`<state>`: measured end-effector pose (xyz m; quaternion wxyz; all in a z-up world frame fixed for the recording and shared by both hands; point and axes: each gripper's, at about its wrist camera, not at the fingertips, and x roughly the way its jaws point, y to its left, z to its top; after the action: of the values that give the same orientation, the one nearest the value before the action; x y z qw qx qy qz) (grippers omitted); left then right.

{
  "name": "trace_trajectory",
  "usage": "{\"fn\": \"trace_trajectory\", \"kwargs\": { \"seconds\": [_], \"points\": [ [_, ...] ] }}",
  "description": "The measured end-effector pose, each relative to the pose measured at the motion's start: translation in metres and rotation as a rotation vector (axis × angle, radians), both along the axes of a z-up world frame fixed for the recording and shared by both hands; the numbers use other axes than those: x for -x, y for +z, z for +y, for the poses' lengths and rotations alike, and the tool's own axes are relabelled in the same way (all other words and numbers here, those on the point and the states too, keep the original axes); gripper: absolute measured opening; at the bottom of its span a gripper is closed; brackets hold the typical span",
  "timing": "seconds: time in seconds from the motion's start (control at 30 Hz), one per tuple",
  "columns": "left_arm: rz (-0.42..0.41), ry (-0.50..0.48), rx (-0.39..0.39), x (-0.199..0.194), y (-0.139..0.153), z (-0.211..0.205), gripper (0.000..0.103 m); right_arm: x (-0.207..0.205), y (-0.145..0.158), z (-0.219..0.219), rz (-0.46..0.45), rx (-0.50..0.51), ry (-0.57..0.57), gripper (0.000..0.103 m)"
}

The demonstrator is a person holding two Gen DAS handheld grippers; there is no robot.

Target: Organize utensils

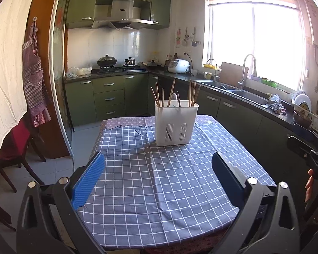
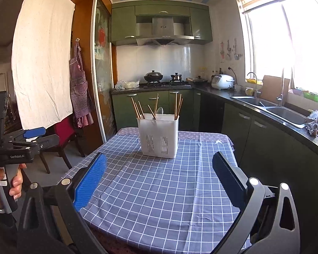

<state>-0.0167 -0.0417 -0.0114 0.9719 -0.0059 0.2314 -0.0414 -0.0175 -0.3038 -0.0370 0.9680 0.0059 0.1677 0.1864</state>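
One white utensil holder (image 1: 176,124) stands upright on the table (image 1: 154,180), straight ahead of the left gripper (image 1: 158,176) and well beyond its fingertips, on the far half of the blue checked tablecloth (image 1: 137,190). From the right wrist view the same holder (image 2: 159,136) sits ahead of the right gripper (image 2: 159,180), slightly toward its left finger, again well apart from the tips. Its front wall carries two slotted vent panels.

Wooden chopsticks (image 1: 171,93) rise out of the holder: about eight can be counted in the left view, four leaning at the left end, one near the middle beside a pale spoon (image 1: 174,97), and three at the right end. The right view shows roughly the same count of chopsticks (image 2: 178,105), though some overlap and the exact number is hard to fix. One spoon (image 2: 159,111) shows there too, its bowl just above the rim.

Both fingers (image 1: 89,181) of the left gripper are spread wide, nothing between them, only tablecloth below. The right gripper's two fingers (image 2: 91,182) are likewise spread wide and empty. In the right view the left gripper (image 2: 35,134) appears off to the left of the fingers, held by a hand (image 2: 6,182).

One double sink (image 1: 241,94) lies beyond the right finger.
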Motion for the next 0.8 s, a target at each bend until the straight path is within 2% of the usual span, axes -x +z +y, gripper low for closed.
{"fn": "trace_trajectory", "kwargs": {
  "seconds": [0.2, 0.8],
  "points": [
    [-0.004, -0.001, 0.012, 0.002, -0.001, -0.001, 0.096, 0.002, -0.004, -0.002, 0.002, 0.012, -0.043, 0.098],
    [-0.014, -0.013, -0.005, 0.012, 0.001, -0.009, 0.096, -0.006, -0.011, -0.001, 0.024, 0.009, -0.029, 0.098]
  ]
}}
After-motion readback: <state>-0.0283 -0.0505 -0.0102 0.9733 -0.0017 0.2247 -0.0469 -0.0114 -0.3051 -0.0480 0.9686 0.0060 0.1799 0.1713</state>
